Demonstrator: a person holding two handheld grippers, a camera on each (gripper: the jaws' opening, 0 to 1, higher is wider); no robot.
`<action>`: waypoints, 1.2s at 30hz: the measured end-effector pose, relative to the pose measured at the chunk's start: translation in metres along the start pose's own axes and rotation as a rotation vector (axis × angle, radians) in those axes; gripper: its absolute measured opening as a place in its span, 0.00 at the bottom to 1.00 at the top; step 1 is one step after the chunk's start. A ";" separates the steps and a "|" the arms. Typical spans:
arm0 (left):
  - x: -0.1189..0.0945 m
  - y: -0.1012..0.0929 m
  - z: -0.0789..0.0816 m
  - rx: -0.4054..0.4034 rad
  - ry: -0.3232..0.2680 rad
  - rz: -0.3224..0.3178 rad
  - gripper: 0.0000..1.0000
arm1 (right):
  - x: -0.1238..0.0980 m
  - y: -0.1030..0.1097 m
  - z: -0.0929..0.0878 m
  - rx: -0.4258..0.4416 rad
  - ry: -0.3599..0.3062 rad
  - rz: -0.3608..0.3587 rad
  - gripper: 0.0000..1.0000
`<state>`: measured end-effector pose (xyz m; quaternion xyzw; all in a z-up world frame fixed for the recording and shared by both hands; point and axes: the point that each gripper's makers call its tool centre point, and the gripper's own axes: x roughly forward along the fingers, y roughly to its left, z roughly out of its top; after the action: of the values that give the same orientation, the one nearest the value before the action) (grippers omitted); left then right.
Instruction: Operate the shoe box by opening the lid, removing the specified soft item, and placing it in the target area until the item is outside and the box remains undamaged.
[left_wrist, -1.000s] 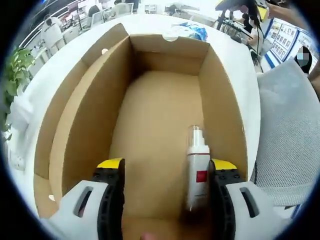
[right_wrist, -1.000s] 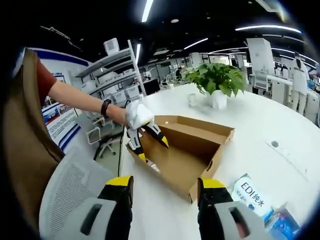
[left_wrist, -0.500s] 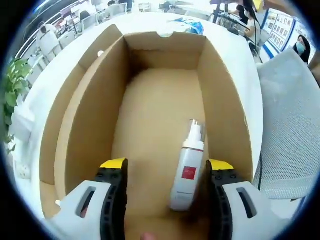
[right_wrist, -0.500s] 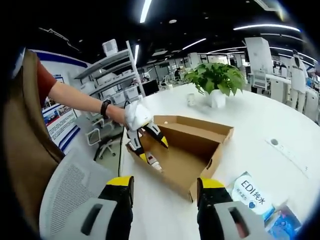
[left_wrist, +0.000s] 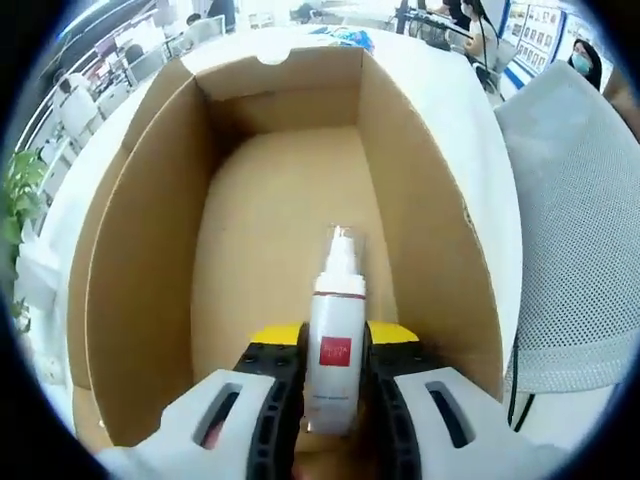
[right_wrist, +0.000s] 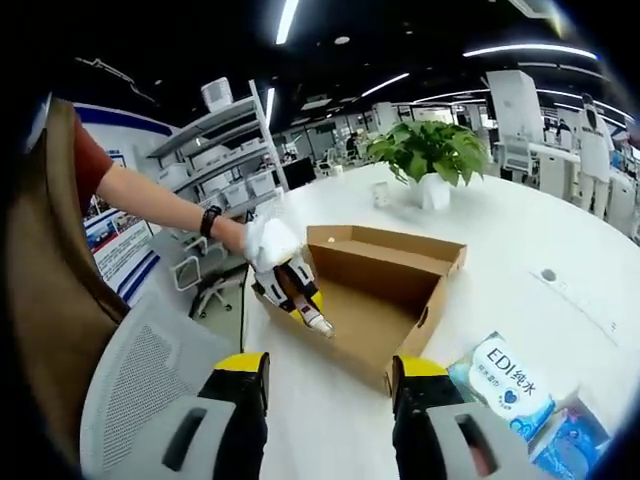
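Note:
An open brown cardboard shoe box (left_wrist: 140, 260) lies on the white table, its lid folded back. My left gripper (left_wrist: 335, 334) is down inside it, shut on a white spray bottle (left_wrist: 335, 345) with a red label and a clear cap pointing away from me. In the right gripper view the same box (right_wrist: 385, 265) sits mid-table, and a gloved hand holds the left gripper (right_wrist: 298, 295) at its near-left corner with the bottle (right_wrist: 320, 322) sticking out of the jaws. My right gripper (right_wrist: 325, 368) hangs open in front of the box, nothing between its jaws.
A white wipes pack (right_wrist: 505, 380) and a blue pack (right_wrist: 570, 445) lie right of the box. A potted plant (right_wrist: 425, 160) and a small cup (right_wrist: 383, 198) stand behind it. A grey mesh chair (left_wrist: 570, 250) sits by the table edge.
The left gripper's jaws have shut on the spray bottle, which lay loose by the right jaw before. The right gripper has barely moved.

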<state>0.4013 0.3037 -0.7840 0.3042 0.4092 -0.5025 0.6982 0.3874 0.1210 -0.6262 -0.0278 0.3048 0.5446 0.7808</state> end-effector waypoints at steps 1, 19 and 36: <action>-0.001 0.000 0.000 -0.006 -0.003 0.000 0.20 | 0.000 0.001 -0.001 -0.002 0.005 0.001 0.47; -0.023 0.019 0.019 0.040 -0.076 0.111 0.20 | 0.017 -0.001 -0.004 0.047 0.017 0.024 0.46; -0.054 0.021 0.069 0.127 -0.195 0.189 0.20 | 0.046 0.003 0.007 0.172 -0.005 0.066 0.45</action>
<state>0.4310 0.2773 -0.7035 0.3347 0.2762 -0.4866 0.7582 0.3979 0.1635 -0.6427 0.0507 0.3491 0.5418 0.7629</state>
